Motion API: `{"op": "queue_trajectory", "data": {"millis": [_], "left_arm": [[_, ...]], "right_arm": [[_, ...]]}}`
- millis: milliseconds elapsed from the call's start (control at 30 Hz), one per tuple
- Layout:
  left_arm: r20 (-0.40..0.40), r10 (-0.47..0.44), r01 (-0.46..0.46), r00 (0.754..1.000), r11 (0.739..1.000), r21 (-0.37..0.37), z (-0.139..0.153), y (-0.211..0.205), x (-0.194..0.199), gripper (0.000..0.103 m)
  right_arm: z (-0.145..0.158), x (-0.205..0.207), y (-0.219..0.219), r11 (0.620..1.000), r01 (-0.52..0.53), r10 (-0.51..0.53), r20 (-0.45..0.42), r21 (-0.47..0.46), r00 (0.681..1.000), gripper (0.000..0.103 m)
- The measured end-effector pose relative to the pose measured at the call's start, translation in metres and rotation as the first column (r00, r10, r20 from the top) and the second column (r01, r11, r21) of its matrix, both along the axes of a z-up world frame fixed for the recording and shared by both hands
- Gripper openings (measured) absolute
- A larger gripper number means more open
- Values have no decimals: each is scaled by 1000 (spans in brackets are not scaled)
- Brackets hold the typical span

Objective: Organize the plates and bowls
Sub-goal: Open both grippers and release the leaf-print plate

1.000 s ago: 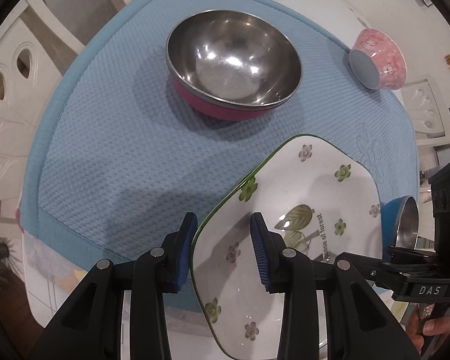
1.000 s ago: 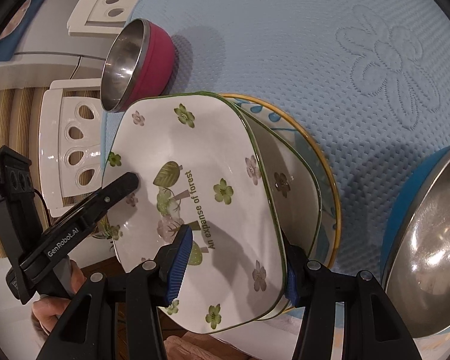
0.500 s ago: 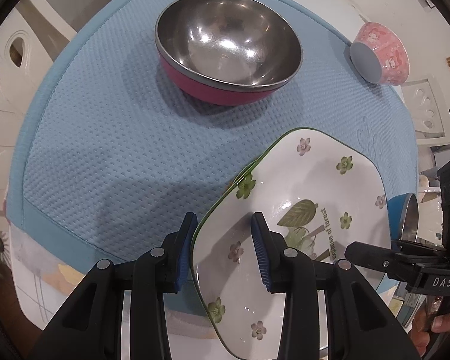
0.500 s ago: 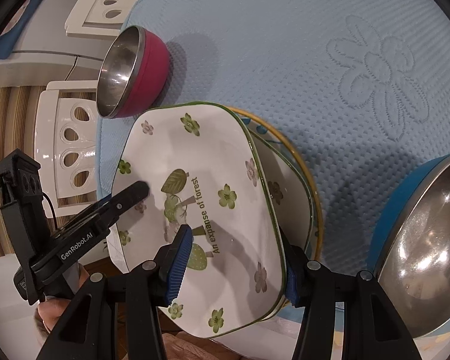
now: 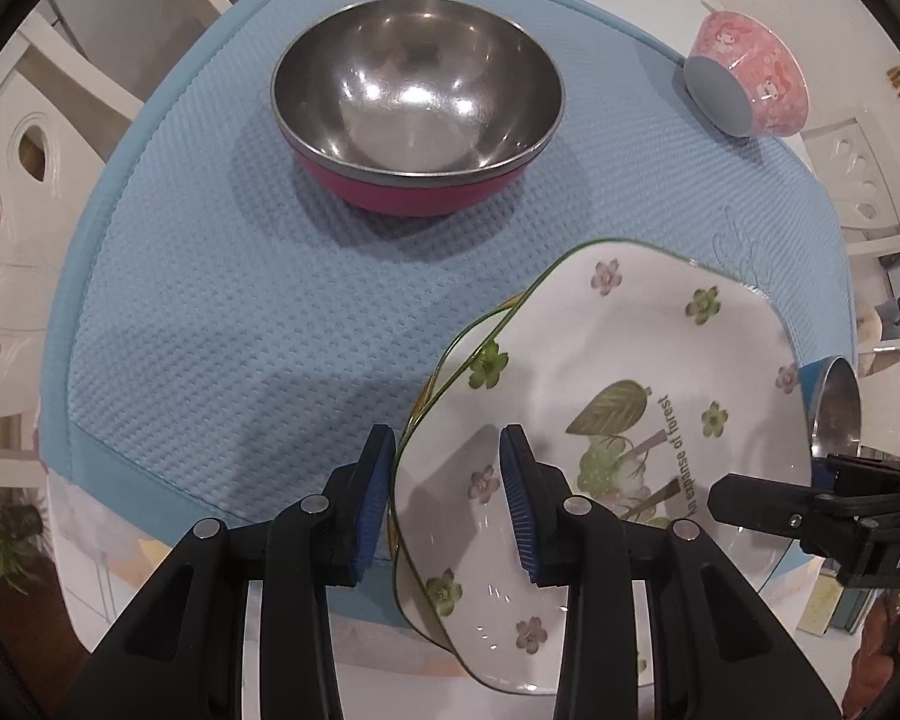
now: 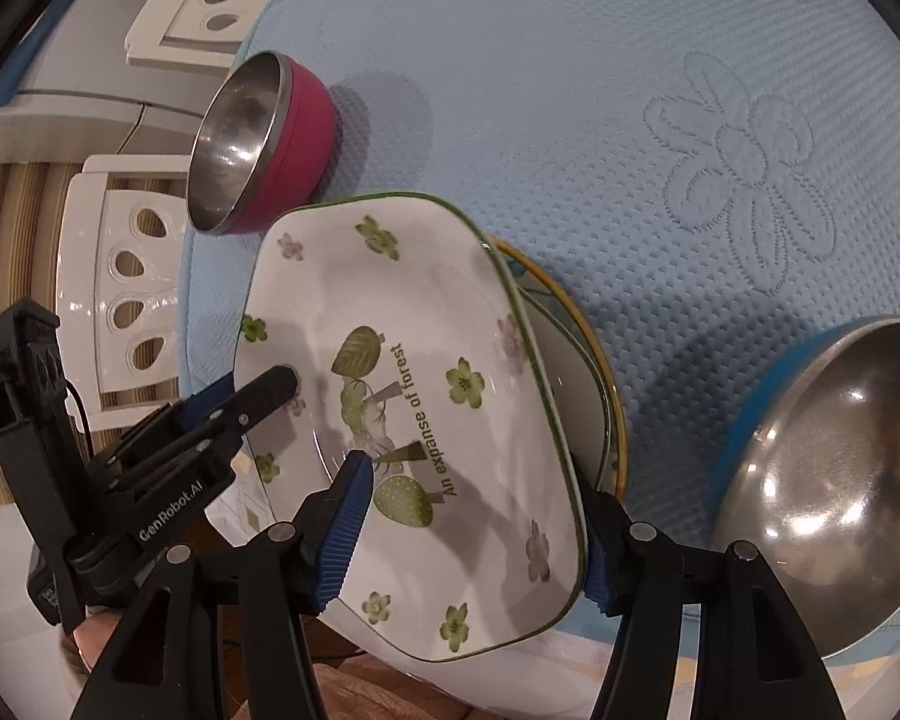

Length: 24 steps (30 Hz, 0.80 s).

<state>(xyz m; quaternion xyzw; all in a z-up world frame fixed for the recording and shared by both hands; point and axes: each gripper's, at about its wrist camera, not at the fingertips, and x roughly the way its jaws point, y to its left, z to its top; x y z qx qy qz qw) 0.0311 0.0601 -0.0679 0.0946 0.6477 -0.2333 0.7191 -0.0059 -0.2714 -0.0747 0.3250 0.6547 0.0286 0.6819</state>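
A white square plate with green flowers (image 5: pixel 606 360) (image 6: pixel 414 324) sits on top of a second green-rimmed plate and a yellow-rimmed plate (image 6: pixel 594 354) on the blue mat. My left gripper (image 5: pixel 444 480) straddles the top plate's left rim with jaws apart. My right gripper (image 6: pixel 474 534) spans the plate's near edge, one finger over it, one outside its rim. A steel bowl with a pink outside (image 5: pixel 417 102) (image 6: pixel 258 138) stands farther back. A steel bowl with a blue outside (image 6: pixel 834 480) (image 5: pixel 834 402) stands to the right.
A small pink patterned bowl (image 5: pixel 747 81) lies tipped at the mat's far right edge. The blue mat (image 5: pixel 258 312) covers a white table. White chairs (image 6: pixel 126 300) stand around it. The plate stack overhangs the table's near edge.
The top plate has come down closer onto the stack beneath it. Both grippers have stayed at its rims.
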Motion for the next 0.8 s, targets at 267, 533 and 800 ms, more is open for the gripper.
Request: {"op": "queue_trajectory", "data": {"millis": [267,533,800], "left_arm": [[14,6,-7,1000,999,53,11,-1,-3,35],[14,51,-53,999,989,139,28,-5,2,43],[53,85,-91,995,988,125,62,-23,6,60]], "right_arm": [[10,-2,-12,1000,26,-26,-1,14,1000,62],[36,-2,-34,998,42,-46,89,50,995,63],[54,-13,-76,987,91,-112,167,133,980,63]]}}
